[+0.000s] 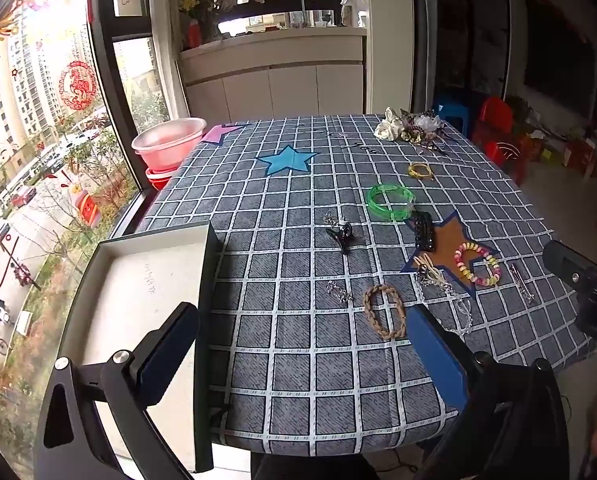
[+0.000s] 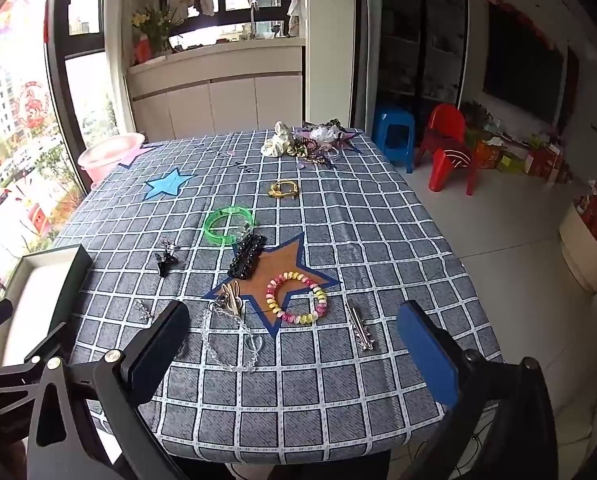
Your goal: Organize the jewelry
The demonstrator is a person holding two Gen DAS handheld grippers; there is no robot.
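Observation:
Jewelry lies scattered on a checked tablecloth (image 1: 290, 344). A braided tan bracelet (image 1: 383, 311), a green bangle (image 1: 390, 201), a black hair clip (image 1: 424, 230), a small black claw clip (image 1: 341, 235) and a colourful coil bracelet (image 1: 477, 264) show in the left wrist view. An open white box (image 1: 138, 304) sits at the table's left edge. My left gripper (image 1: 302, 332) is open and empty, one finger over the box. My right gripper (image 2: 294, 332) is open and empty above a clear bead necklace (image 2: 230, 340), near the coil bracelet (image 2: 297, 298) and a silver clip (image 2: 360, 330).
A heap of scrunchies (image 2: 302, 142) and a gold hair tie (image 2: 284, 189) lie at the far end. A pink basin (image 1: 168, 142) stands beyond the left edge by the window. A blue stool (image 2: 394, 136) and red chair (image 2: 448, 148) stand on the floor to the right.

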